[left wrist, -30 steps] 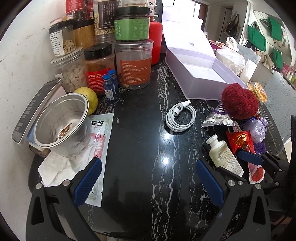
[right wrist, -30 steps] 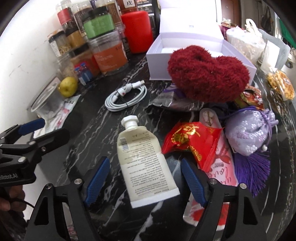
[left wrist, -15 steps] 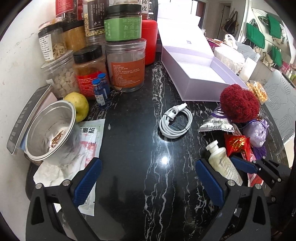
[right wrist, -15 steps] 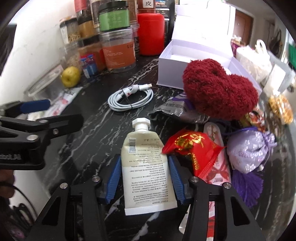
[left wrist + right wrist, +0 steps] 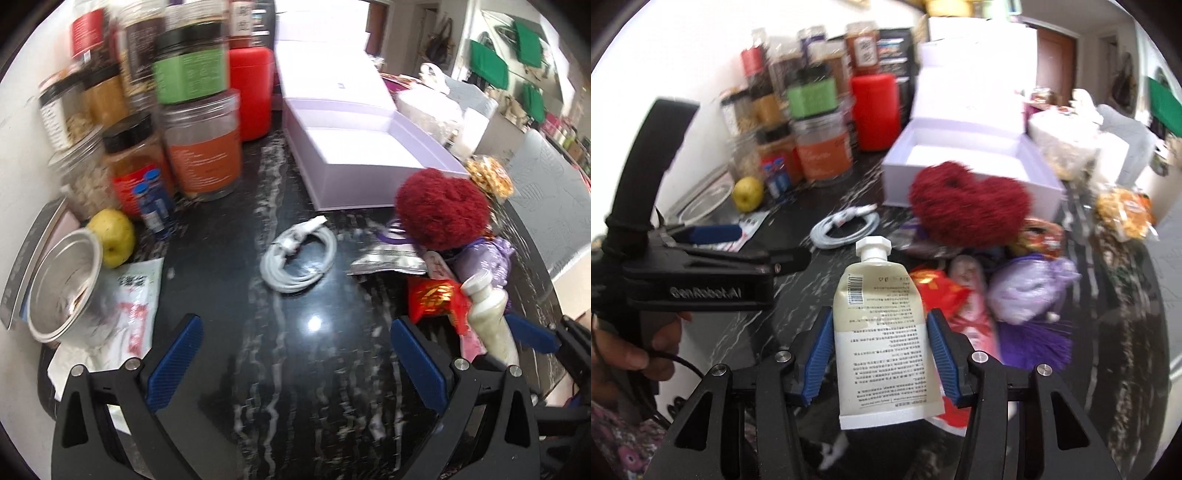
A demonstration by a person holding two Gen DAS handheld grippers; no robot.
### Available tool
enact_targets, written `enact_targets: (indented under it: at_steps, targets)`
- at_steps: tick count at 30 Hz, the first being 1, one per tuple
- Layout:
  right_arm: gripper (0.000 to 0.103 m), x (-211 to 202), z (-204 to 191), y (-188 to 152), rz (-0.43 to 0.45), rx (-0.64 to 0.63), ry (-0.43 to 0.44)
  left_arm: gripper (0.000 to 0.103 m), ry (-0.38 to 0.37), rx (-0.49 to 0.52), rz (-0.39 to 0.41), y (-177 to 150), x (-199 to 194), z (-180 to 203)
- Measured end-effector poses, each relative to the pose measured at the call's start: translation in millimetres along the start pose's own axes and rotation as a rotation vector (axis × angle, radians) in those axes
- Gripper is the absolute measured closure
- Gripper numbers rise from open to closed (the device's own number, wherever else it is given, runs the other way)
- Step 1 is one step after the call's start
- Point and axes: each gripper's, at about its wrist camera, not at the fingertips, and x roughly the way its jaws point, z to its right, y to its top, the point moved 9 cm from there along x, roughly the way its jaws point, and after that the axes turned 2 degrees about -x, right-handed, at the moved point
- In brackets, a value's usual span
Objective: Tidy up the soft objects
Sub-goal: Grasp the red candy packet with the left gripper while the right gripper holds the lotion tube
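My right gripper point(image 5: 879, 328) is shut on a cream squeeze tube point(image 5: 882, 325) with a white cap and holds it lifted above the black marble table; the tube also shows in the left wrist view point(image 5: 491, 321). My left gripper point(image 5: 291, 350) is open and empty over bare table. A red fluffy heart cushion point(image 5: 967, 210) lies against the open lilac box point(image 5: 964, 155). A lilac pouch with a purple tassel point(image 5: 1027, 291) and a red snack packet point(image 5: 938, 291) lie just beyond the tube.
A coiled white cable point(image 5: 299, 258) lies mid-table. Jars point(image 5: 203, 151), a red canister point(image 5: 251, 96), a yellow fruit point(image 5: 112, 236) and a metal bowl point(image 5: 62, 284) crowd the left. A silver packet point(image 5: 388, 258) and bagged snacks point(image 5: 1123, 214) lie at the right.
My right gripper closed on the tube and lifted it off the table. My left gripper moved slightly forward and stayed open.
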Motion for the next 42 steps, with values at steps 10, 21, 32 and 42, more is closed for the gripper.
enact_targets:
  at_steps: [10,21,32,42]
  targets:
    - [0.053,-26,54,-10,0.028,0.136,-0.089,0.0,-0.098,0.1,-0.028,7,15,67]
    - [0.053,-33,99,-23,0.012,0.208,-0.141,0.0,-0.162,0.158,-0.095,1,39,111]
    - [0.053,-30,111,-23,0.015,0.229,-0.135,0.011,-0.178,0.168,-0.138,-2,54,120]
    - [0.053,-31,113,-24,0.015,0.243,-0.136,0.049,-0.215,0.193,-0.147,-9,58,128]
